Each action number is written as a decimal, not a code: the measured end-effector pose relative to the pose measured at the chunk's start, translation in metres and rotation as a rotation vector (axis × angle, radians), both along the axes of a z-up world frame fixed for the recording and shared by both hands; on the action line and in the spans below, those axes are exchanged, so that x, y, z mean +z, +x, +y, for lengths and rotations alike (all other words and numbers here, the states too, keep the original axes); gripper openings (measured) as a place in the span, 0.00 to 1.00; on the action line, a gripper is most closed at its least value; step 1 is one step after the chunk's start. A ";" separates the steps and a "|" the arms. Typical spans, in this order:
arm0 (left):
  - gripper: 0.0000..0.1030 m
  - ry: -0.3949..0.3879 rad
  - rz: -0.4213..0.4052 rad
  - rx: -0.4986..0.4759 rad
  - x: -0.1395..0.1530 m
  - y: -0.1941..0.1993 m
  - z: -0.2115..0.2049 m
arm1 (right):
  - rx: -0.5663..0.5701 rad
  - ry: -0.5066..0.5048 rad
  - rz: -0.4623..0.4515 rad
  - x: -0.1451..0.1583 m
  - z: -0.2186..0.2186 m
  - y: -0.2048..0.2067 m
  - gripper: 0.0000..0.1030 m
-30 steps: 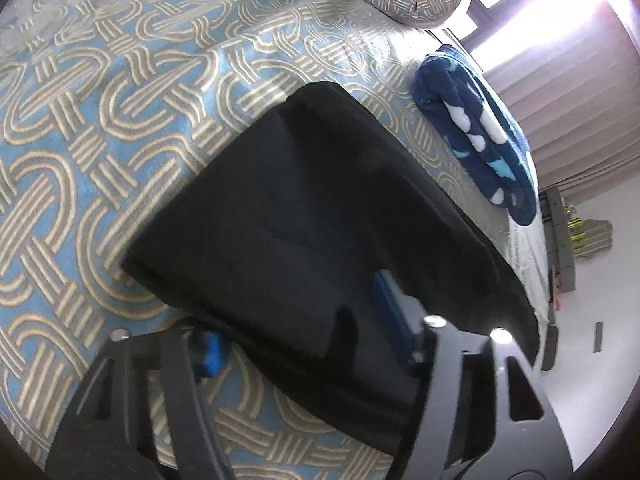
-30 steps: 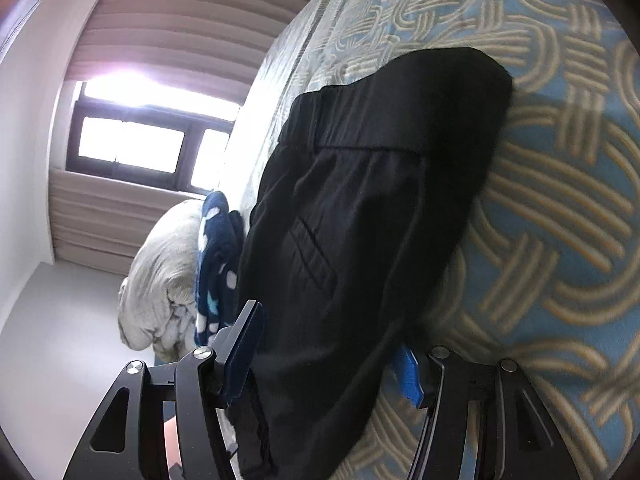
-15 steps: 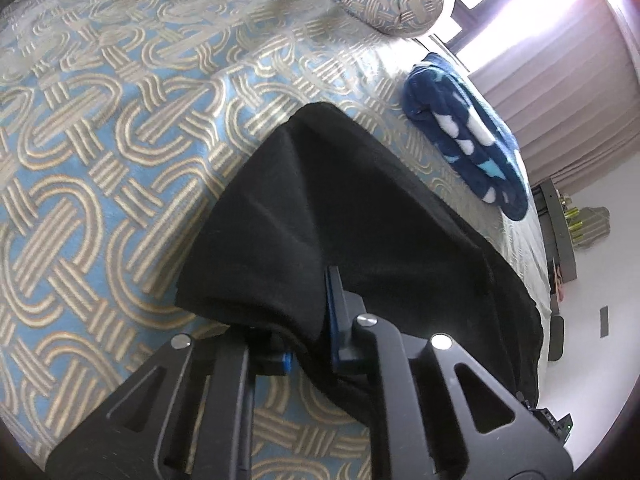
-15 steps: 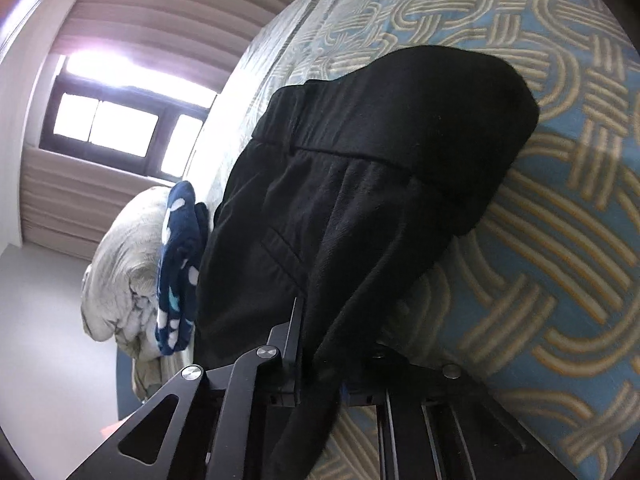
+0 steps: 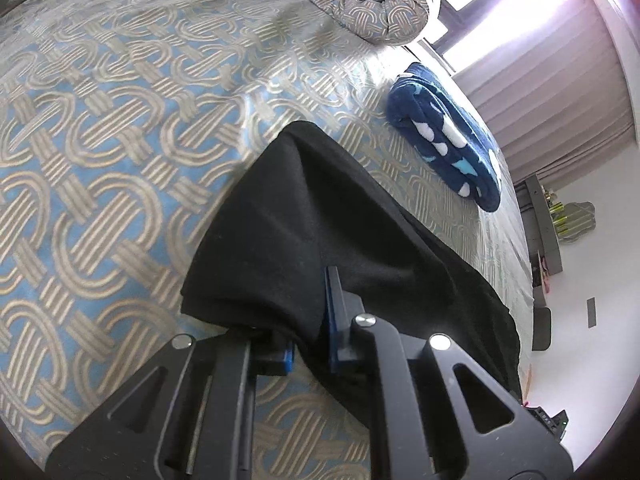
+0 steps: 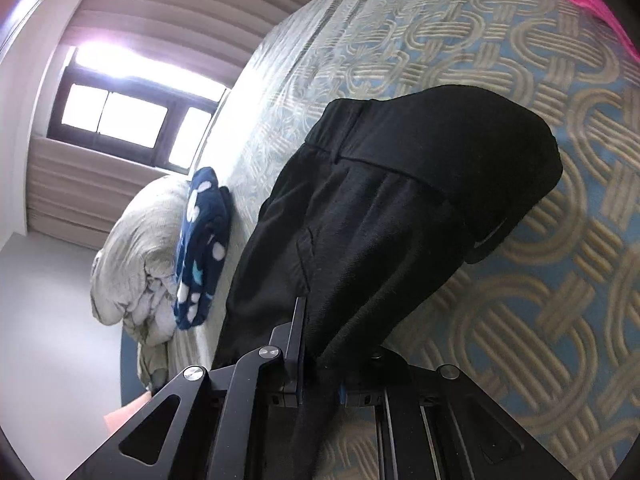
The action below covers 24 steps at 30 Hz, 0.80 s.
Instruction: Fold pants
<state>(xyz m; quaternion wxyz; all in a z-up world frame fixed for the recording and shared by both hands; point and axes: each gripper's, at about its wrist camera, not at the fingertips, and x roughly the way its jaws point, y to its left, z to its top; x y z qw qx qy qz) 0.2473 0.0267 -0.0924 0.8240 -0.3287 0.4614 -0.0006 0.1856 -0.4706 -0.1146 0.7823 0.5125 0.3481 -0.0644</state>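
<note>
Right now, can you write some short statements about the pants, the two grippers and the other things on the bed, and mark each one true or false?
1. The left gripper is shut on the black pants. True.
2. The right gripper is open, with nothing between its fingers. False: it is shut on the black pants, and cloth hangs down between its fingers.
3. The pants lie on a bedspread with a blue and beige looped pattern. True.
4. The navy patterned cloth lies on top of the pants. False: it lies apart from them, nearer the window.
5. The pants are red. False: they are black.
</note>
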 end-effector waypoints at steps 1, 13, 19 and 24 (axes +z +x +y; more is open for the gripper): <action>0.13 -0.002 0.004 -0.003 0.000 -0.006 0.004 | 0.001 0.009 0.005 -0.003 0.002 -0.007 0.09; 0.13 0.024 0.007 -0.065 -0.002 -0.083 0.035 | 0.028 0.026 0.020 -0.017 0.027 -0.091 0.09; 0.13 0.078 -0.022 -0.089 0.000 -0.123 0.042 | 0.045 0.030 0.013 -0.016 0.042 -0.126 0.10; 0.14 0.102 -0.023 -0.111 -0.005 -0.148 0.048 | 0.061 -0.009 0.007 -0.012 0.050 -0.153 0.10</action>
